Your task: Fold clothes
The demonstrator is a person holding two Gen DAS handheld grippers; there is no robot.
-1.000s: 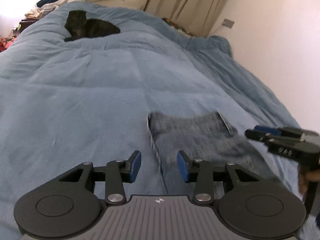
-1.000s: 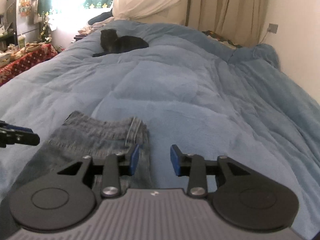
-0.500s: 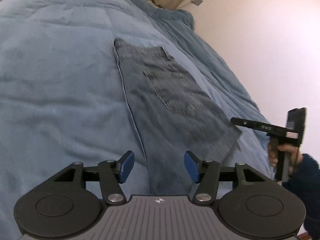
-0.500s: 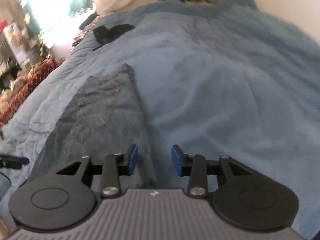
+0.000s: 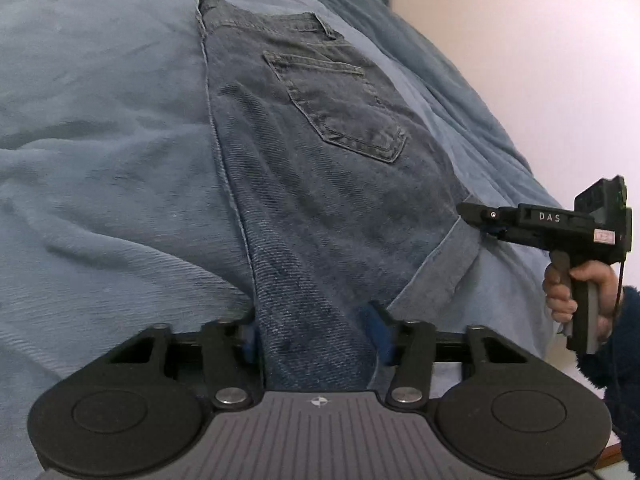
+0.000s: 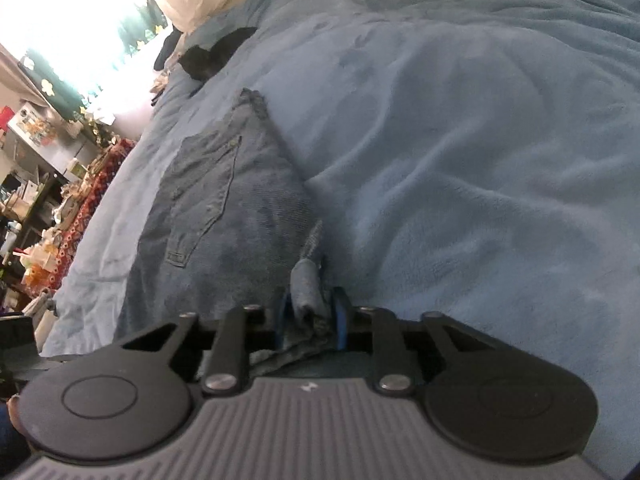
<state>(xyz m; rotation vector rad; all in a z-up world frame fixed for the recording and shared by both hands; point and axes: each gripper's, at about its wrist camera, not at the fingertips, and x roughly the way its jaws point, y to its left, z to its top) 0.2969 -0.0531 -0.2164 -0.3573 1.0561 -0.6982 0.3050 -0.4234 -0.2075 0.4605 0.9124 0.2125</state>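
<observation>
Denim first: the jeans [image 5: 320, 184] lie flat on the blue blanket [image 5: 104, 152] of the bed, waistband away from the cameras, back pocket [image 5: 340, 104] facing up. Left claw [image 5: 316, 338] has just been closing, and the near end of the jeans sits between its blue pads, which press the cloth from both sides. Right claw [image 6: 308, 316] has also just been closing and is pinched on a bunched fold at the jeans' edge. Both tools tilt down toward the bed. From the left view, the person's right hand [image 5: 576, 296] grips the pistol handle of the other tool, a dark fuzzy sleeve [image 5: 616, 344] behind it; white letters "DAS" [image 5: 549, 217] read on its body. Beyond, a plain pale wall [image 5: 540, 60] borders the bed. From the right view, a small dark heap [image 6: 216, 54] rests far up the blanket, a bright window [image 6: 80, 20] glares, and cluttered shelves [image 6: 36, 184] stand alongside.
</observation>
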